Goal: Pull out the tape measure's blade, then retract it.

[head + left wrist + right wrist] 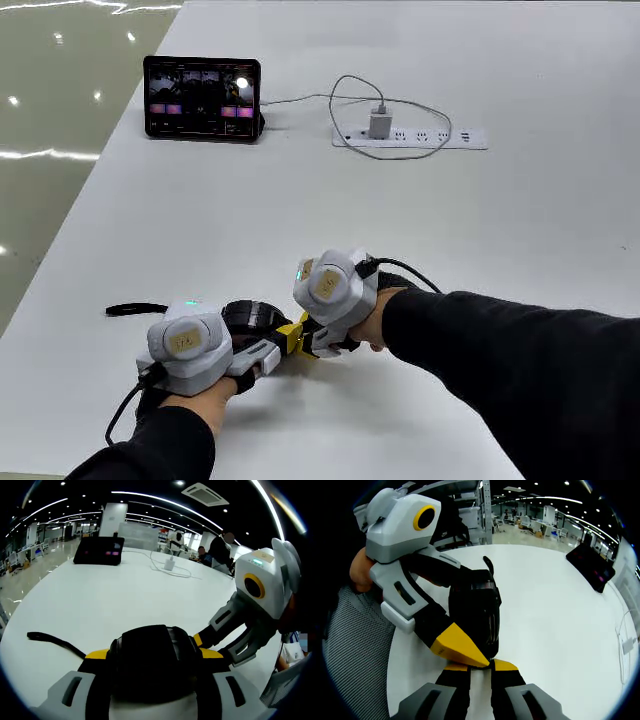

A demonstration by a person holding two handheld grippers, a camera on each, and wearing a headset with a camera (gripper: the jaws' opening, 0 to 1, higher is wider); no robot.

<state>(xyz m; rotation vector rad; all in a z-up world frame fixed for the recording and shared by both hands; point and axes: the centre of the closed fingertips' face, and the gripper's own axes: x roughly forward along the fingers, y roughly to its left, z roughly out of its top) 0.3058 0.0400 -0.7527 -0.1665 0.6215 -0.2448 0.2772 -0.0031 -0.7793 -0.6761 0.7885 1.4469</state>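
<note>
The black tape measure (255,318) lies on the white table (400,220) near its front edge, its black wrist strap (135,308) trailing to the left. My left gripper (262,338) is shut on the case; in the left gripper view the case (152,665) sits between yellow-tipped jaws. My right gripper (305,335) meets it from the right. In the right gripper view its yellow tips (482,666) close together at the lower edge of the case (475,605), where the blade comes out. The blade end itself is hidden. No blade length shows.
A dark tablet (203,97) stands at the back left. A white power strip (410,137) with a charger and looped cable lies at the back centre. The table's left edge (90,190) drops to a glossy floor. People sit far off (220,547).
</note>
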